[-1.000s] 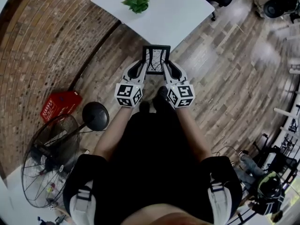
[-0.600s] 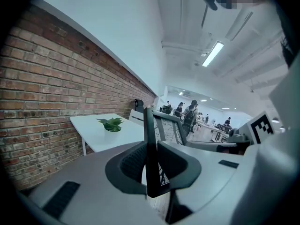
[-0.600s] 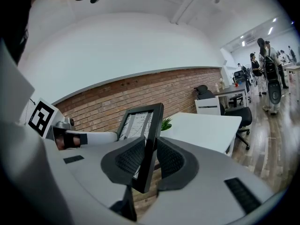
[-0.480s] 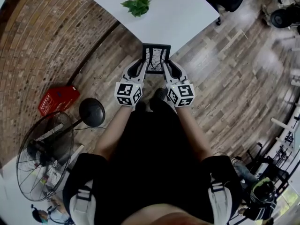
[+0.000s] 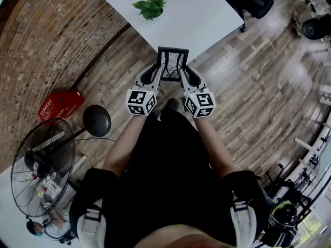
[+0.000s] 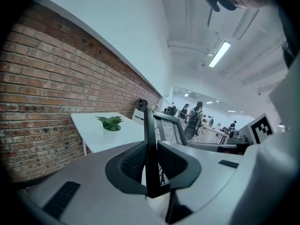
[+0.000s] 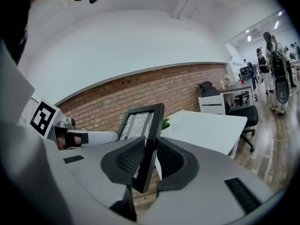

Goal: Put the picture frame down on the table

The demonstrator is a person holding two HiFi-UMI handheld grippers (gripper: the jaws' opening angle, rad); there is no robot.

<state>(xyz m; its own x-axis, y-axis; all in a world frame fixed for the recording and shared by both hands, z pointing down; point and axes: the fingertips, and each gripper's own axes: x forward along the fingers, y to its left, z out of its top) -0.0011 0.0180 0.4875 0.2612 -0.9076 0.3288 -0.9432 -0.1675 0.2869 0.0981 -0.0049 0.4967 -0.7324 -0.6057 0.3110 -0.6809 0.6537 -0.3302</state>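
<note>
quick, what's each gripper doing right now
left gripper: shut on the picture frame, at its left edge
right gripper: shut on the picture frame, at its right edge

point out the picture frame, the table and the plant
picture frame (image 5: 172, 66), head view, middle of its picture
table (image 5: 201, 14), head view, bare white top
plant (image 5: 150, 5), head view, green leaves

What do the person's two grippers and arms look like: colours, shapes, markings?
Both the left gripper and the right gripper have a pale grey, wedge-shaped body that narrows to two jaws with black ribbed pads. At the back of each sits a white cube with black square markers. No cables show. The person wears black with short sleeves; forearms are bare.
</note>
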